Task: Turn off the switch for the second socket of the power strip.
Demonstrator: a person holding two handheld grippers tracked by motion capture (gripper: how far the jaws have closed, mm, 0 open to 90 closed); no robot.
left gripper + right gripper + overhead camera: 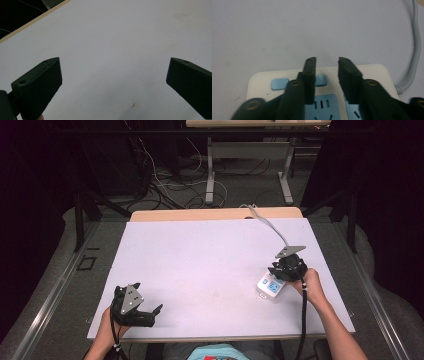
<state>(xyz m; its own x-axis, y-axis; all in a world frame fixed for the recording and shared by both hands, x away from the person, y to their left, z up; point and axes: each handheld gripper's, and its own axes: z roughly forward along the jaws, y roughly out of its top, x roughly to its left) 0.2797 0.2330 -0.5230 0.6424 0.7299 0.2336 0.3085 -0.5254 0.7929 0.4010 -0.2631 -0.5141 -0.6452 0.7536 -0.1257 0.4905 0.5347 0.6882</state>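
White power strip (322, 82) lies directly beneath the right hand-held gripper (327, 62).

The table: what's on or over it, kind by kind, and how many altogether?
Black grippers: 2, the left gripper and the right gripper
White power strip with blue sockets: 1
Grey cord from that strip: 1
Total: 4
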